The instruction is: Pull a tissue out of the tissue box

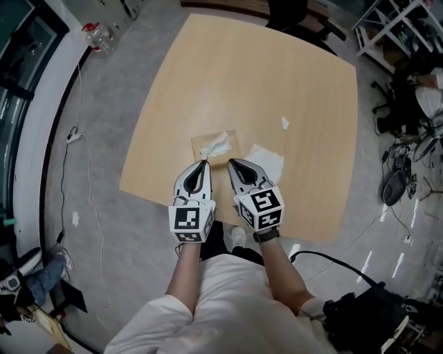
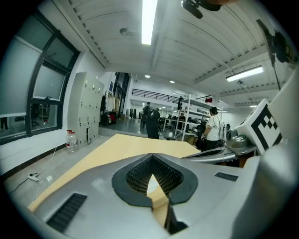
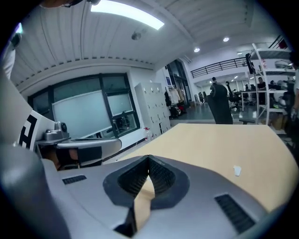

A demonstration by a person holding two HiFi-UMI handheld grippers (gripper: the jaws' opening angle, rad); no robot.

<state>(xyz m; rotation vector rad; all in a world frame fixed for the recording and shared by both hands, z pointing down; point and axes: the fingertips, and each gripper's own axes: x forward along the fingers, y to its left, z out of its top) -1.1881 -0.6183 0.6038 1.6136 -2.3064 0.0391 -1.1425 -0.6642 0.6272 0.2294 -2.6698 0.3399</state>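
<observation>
A flat tan tissue box (image 1: 235, 148) lies on the wooden table (image 1: 263, 76), near its front edge, with a white tissue (image 1: 217, 144) sticking up from its slot. My left gripper (image 1: 203, 164) and right gripper (image 1: 233, 163) hover side by side just in front of the box, both pointing at it. Each has its jaws together with nothing between them. In the left gripper view the left gripper (image 2: 151, 157) looks over the bare tabletop (image 2: 135, 142); the box is hidden there. The right gripper (image 3: 148, 158) likewise sees only tabletop (image 3: 219, 144).
A loose white tissue (image 1: 267, 163) lies right of the box, a small white scrap (image 1: 284, 123) further back. On the floor are a plastic bottle (image 1: 102, 37) at the far left and cables (image 1: 73, 135). A dark chair (image 1: 299, 15) stands behind the table, shelving (image 1: 394, 24) at the right.
</observation>
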